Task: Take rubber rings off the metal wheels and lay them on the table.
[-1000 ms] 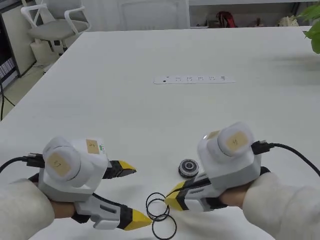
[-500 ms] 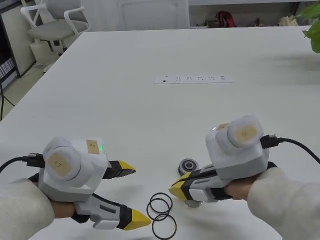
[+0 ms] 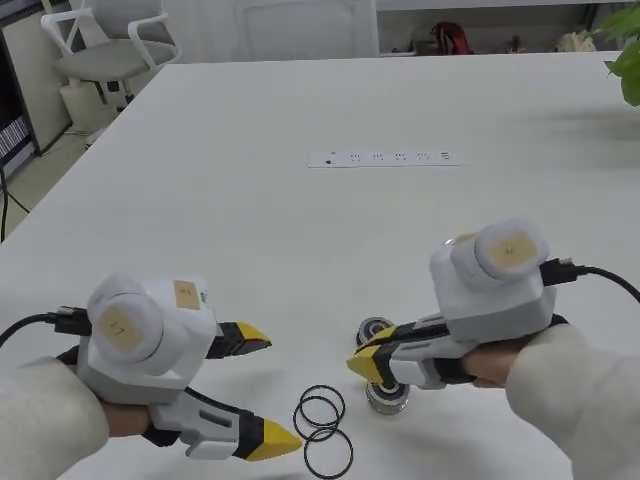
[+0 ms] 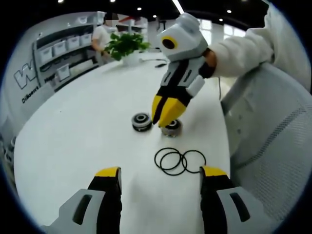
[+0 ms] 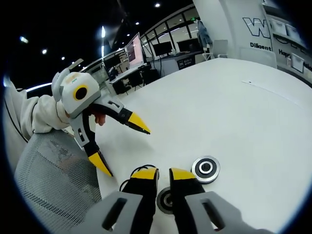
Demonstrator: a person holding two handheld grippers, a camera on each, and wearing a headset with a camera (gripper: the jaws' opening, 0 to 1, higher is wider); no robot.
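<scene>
Three black rubber rings point(image 3: 322, 418) lie overlapping on the white table point(image 3: 300, 230) near its front edge, also seen as rings point(image 4: 178, 160). A metal wheel with a black ring on it point(image 3: 372, 327) point(image 4: 142, 121) point(image 5: 205, 168) sits just behind my right gripper. A bare metal wheel point(image 3: 388, 397) point(image 4: 171, 127) point(image 5: 165, 199) rests under that gripper's tips. My right gripper point(image 3: 362, 365) point(image 5: 163, 176) hovers over the bare wheel, jaws shut with nothing between them. Left of the rings, my left gripper point(image 3: 262, 388) point(image 4: 161, 173) stands open and empty.
A white power strip point(image 3: 385, 158) lies mid-table. An office chair point(image 3: 110, 50) stands beyond the far left corner, and a plant point(image 3: 627, 55) is at the far right. A mesh chair back point(image 4: 273, 161) is close behind the table's near edge.
My right gripper has drawn back to the right and slightly up, away from the rings, uncovering the bare wheel beneath it. The left gripper and the rings have stayed put.
</scene>
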